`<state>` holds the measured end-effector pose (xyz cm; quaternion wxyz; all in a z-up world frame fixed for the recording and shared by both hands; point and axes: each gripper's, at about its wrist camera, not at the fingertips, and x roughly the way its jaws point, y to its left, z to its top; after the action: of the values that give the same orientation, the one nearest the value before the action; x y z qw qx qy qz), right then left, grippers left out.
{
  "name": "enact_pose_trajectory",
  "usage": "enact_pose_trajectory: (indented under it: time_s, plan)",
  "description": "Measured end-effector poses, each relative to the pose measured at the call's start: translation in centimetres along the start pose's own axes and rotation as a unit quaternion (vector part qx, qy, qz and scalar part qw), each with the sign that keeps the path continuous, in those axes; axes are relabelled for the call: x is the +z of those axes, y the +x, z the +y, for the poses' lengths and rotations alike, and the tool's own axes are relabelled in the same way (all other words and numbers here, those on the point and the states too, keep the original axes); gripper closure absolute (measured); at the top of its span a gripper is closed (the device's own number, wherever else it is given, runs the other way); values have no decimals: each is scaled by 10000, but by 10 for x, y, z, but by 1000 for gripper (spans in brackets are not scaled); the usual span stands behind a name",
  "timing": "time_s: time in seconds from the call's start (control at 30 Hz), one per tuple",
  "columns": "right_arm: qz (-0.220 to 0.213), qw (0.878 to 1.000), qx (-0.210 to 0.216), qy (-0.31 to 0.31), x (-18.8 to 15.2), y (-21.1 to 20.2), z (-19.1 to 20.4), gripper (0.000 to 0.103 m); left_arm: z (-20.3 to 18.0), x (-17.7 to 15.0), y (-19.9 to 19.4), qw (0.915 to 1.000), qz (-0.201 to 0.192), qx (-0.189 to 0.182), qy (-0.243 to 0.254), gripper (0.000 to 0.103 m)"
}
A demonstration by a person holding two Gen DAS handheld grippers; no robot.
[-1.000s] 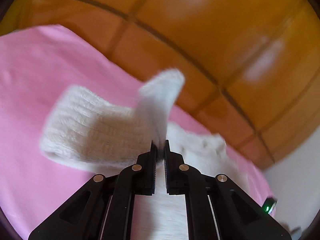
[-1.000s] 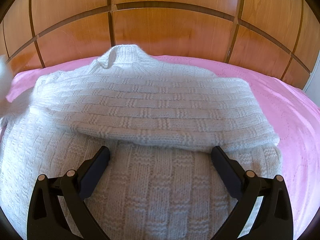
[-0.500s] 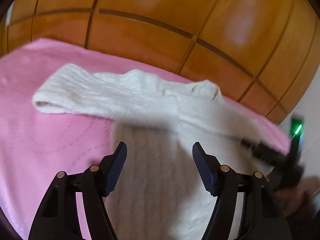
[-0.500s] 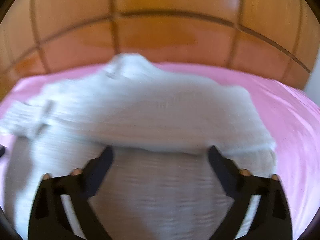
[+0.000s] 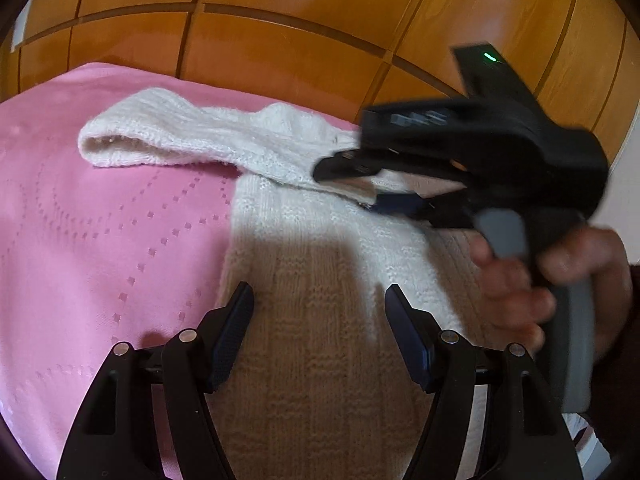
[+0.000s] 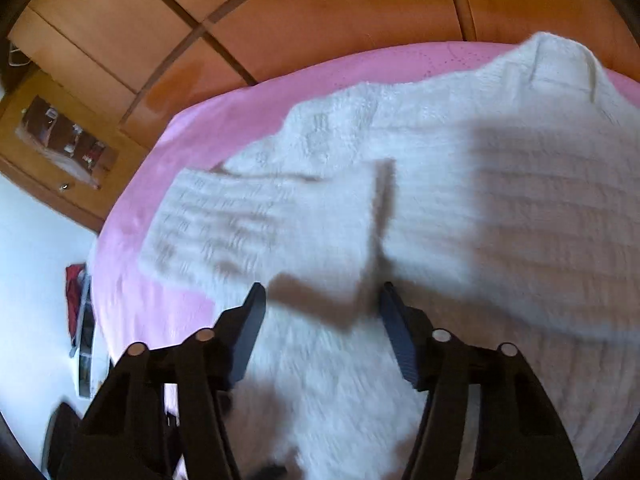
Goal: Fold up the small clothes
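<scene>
Sweater (image 6: 460, 184): white knit, spread flat on the bed, collar toward the upper right.
Sleeve (image 6: 256, 224): folded across the sweater's body, its cuff end just ahead of the tongs.
Right tongs (image 6: 322, 312): jaws apart and closing, the sleeve's edge between them; no pad plainly presses the knit.
Bed cover (image 6: 160, 200): pink, bare to the left of the sweater.
Headboard (image 6: 320, 12): orange wooden panels behind.
Picture quality: blurred.

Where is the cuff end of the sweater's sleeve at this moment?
In the left wrist view, the sleeve cuff lies at upper left on the pink bedcover, just below the wooden panelled wall, left of the sweater body.
</scene>
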<state>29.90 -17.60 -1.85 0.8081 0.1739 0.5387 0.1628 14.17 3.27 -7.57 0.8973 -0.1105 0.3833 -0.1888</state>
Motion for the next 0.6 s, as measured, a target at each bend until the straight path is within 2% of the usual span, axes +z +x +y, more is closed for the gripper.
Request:
enact_pose_trajectory:
  time_s: [0.03, 0.07, 0.23, 0.33, 0.47, 0.6]
  plan:
    - [-33, 9999, -137, -73, 3, 1, 5, 82, 1, 0, 1, 10000, 2, -19, -9, 36]
    - [-99, 9993, -268, -222, 5, -3, 12, 97, 1, -1, 1, 10000, 1, -42, -16, 34]
    - [-1054, 9918, -361, -635, 13, -66, 32, 97, 1, -1, 2, 10000, -11, -64, 7, 33]
    - [-1728, 9806, -508, -778, 21, -119, 30, 97, -1, -1, 3, 10000, -7, -21, 41, 33]
    - [-2292, 9690, -772, -503, 23, -179, -8, 97, -3, -2, 3, 10000, 8, 12, 65, 33]
    - [-2516, 9621, -1051, -44, 14, -210, -57, 97, -7, -3, 5, 9999, 28, 86, 120, 33]
